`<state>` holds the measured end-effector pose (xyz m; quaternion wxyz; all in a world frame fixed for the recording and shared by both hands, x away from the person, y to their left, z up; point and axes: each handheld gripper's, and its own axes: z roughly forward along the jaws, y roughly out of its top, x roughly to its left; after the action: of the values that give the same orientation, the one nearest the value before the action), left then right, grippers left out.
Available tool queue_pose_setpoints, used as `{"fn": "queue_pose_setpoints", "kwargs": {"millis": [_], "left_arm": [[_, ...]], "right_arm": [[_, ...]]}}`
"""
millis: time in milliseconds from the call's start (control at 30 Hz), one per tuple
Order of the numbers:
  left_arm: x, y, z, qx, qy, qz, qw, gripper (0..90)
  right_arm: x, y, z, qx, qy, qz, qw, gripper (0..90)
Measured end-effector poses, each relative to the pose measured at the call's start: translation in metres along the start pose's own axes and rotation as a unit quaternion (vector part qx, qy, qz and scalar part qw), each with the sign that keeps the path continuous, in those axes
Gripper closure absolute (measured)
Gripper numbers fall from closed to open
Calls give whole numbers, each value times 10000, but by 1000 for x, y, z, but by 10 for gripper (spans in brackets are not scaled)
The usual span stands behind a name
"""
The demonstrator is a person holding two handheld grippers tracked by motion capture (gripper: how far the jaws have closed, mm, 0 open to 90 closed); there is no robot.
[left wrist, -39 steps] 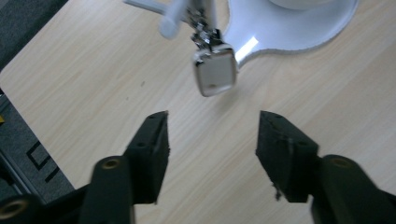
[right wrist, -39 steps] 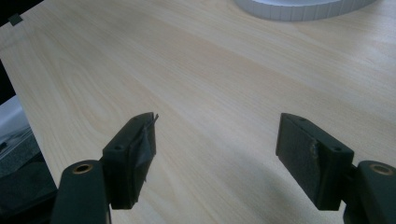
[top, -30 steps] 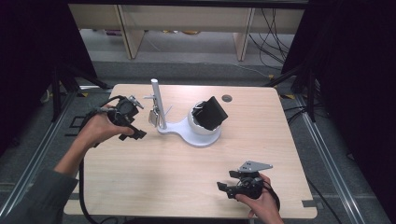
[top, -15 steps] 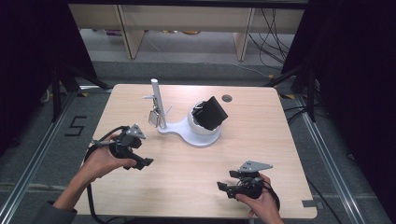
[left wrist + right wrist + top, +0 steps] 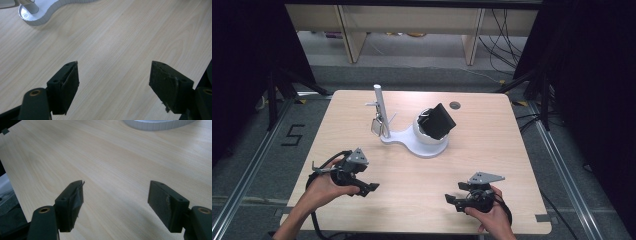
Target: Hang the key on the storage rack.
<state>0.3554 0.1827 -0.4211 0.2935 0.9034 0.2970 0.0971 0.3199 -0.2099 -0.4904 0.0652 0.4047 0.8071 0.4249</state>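
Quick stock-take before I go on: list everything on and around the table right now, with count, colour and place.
stand: one, white, curved base at table centre, with a grey upright post
padlock: one, silvery, hanging by the post
black block: one, tilted on the stand's round end
table: one, light wood, with a small dark round hole near the far edge
shelving: pale wood, behind the table
cables: several, black, on the floor at back right
floor mark "5": one, black, left of the table
left gripper: one, black, near left, jaws open, nothing between them
right gripper: one, black, near right, jaws open, empty
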Motion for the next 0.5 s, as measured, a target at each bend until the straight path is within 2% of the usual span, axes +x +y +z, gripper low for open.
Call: {"fn": "queue_pose_setpoints", "kwargs": {"millis": [33,100,133,167,267,300,367,467,500], "left_arm": [[-2,-3,1,-38,-6,-39,10000,234],[-4,-7,2,-64,-17,-19,10000,234],[-6,-9,4,-99,-41,-79,9999,232],[-6,-10,4,-64,-68,19,10000,225],[-12,-16,10,-148,-108,-9,9998,215],[-14,-18,10,-126,-110,58,9998,210],[-17,-23,14,-180,-164,71,9997,204],[-21,-27,17,-237,-112,25,9997,191],[-24,-32,19,-299,-90,10,9995,191]], "right_arm": [[0,0,1,-41,81,-6,10000,297],[0,0,1,-42,74,-13,10000,297],[0,0,1,-3,62,-15,10000,297],[0,0,1,10,54,-23,10000,297],[0,0,1,-45,79,-31,10000,297],[0,0,1,-45,82,-34,10000,297],[0,1,-1,14,46,41,10000,297],[0,1,-1,-64,97,110,9999,296],[-3,1,-2,-92,7,-75,9999,294]]}}
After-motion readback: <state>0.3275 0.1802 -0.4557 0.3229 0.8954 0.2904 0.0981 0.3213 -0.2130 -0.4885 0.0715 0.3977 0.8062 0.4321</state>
